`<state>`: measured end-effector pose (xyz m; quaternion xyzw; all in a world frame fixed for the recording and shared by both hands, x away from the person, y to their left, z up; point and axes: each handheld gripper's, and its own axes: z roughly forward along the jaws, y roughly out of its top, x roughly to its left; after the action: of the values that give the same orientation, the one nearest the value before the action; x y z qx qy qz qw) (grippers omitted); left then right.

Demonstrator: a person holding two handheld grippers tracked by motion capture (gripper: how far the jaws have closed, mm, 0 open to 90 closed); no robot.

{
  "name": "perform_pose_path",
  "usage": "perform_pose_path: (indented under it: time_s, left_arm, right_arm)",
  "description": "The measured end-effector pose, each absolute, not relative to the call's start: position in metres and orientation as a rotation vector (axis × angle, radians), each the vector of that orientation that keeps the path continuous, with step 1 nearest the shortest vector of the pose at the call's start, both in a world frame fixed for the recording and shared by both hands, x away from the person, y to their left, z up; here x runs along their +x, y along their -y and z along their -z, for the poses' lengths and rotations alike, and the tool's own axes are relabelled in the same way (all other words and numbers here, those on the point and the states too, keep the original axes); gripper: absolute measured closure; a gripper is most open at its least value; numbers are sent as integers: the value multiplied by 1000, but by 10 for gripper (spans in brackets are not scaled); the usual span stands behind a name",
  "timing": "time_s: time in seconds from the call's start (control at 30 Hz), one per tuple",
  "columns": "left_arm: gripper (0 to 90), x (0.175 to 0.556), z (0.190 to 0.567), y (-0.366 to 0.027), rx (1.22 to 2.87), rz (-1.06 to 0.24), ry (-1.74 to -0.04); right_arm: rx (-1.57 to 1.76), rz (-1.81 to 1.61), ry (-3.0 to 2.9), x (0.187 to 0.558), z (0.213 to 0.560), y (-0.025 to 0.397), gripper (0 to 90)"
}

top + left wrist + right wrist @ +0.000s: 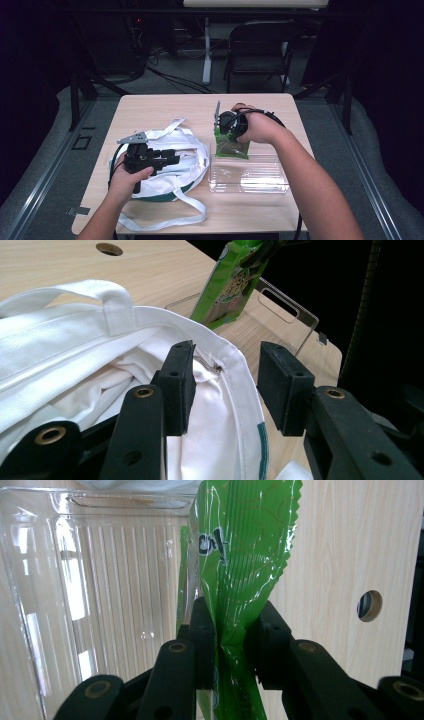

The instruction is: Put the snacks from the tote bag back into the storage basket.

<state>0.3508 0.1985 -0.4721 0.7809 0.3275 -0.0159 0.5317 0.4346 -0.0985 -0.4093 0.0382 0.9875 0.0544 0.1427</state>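
A white cloth tote bag (172, 160) with long straps lies on the left half of the wooden table (160, 107). My left gripper (167, 157) hovers over its mouth, open, the jaws straddling the bag's rim (227, 357) without closing on it. My right gripper (227, 131) is shut on a green snack packet (231, 145), pinching its crinkled foil (240, 555) between both jaws. The packet hangs at the far edge of a clear plastic bin (248, 172), and it stands tilted behind the bag's rim (227, 282) in the left gripper view.
The clear bin (100, 595) has ribbed walls and handle slots. A round cable hole (370, 605) pierces the tabletop. A black folding chair (262, 47) and a table leg stand beyond the far edge. The bag's straps trail toward the near edge.
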Motion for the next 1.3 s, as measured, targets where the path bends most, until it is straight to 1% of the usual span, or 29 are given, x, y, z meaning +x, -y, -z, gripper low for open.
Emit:
perform_pose_path:
  time_s: [0.23, 1.0, 1.3]
  left_arm:
    - [581, 351, 473, -201, 1858, 33, -789]
    - [583, 348, 474, -209, 1849, 18, -819]
    - [584, 347, 475, -209, 1847, 21, -824]
  right_arm:
    - [104, -159, -2855, 442, 420, 96, 740]
    - [37, -163, -2850, 451, 437, 86, 738]
    - [35, -172, -2856, 452, 442, 89, 714]
